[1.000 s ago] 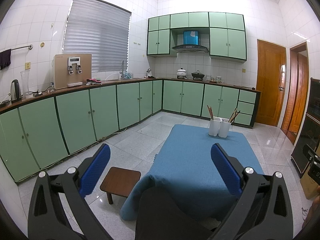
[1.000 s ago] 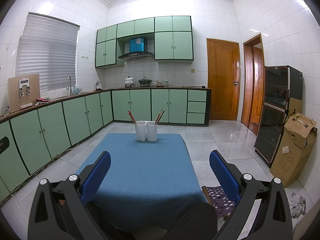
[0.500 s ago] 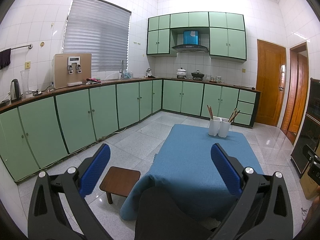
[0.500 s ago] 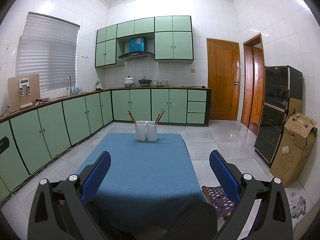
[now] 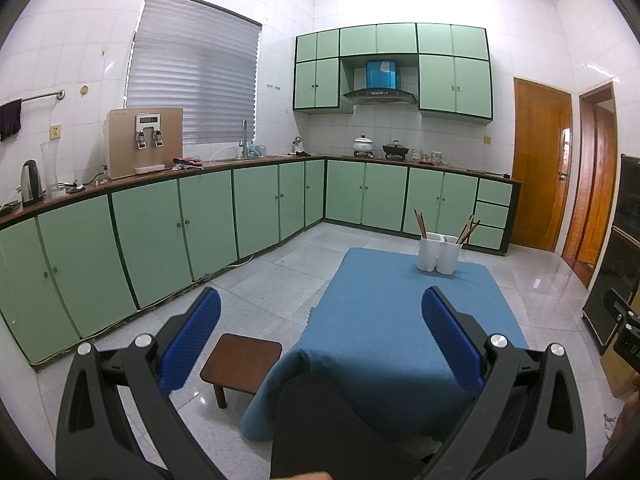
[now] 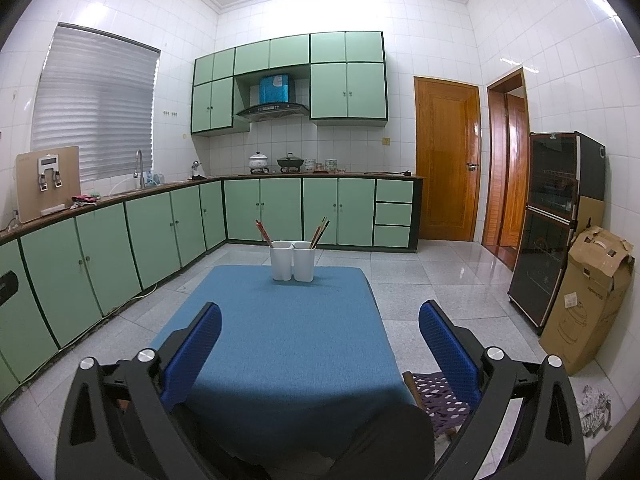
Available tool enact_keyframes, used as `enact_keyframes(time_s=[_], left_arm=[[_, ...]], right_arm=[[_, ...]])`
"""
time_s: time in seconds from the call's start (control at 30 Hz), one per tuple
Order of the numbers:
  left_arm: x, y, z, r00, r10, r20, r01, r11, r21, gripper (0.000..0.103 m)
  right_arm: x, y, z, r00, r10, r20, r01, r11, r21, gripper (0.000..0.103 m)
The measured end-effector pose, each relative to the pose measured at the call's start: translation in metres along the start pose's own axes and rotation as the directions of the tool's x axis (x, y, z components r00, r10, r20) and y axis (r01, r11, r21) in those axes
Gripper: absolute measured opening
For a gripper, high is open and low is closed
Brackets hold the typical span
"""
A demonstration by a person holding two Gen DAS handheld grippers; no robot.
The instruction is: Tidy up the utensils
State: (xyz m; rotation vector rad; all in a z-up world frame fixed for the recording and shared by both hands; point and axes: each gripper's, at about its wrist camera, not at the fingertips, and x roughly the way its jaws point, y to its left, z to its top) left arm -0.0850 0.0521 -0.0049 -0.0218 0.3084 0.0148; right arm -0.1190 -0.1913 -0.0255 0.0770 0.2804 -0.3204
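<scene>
Legible text: none in either view.

Printed or marked surfaces, unreadable:
- Cardboard box (image 6: 592, 300), on the floor by the right wall: a line drawing of a pot and a white label on its side, lettering too small to make out.
- Range hood (image 5: 382, 74), between the upper cabinets: a small white sticker on the blue panel, blurred.
- Water dispenser (image 5: 146, 142), at the left end of the counter: a grey display strip above the taps, showing no readable figures.
- Black cabinet (image 6: 560, 220), beside the box: a small mark on its top edge, indistinct.
</scene>
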Motion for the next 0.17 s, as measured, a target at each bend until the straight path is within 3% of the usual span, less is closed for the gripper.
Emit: enact_keyframes(time_s=[0.17], left_arm=[[0.0, -0.0006, -0.001, 1.0, -0.003, -0.001, 0.003, 1.0, 0.004, 0.098]], right_arm=[[-0.0005, 0.0002, 0.0001, 1.0, -0.001, 0.001, 0.001, 1.0, -0.001, 0.097]])
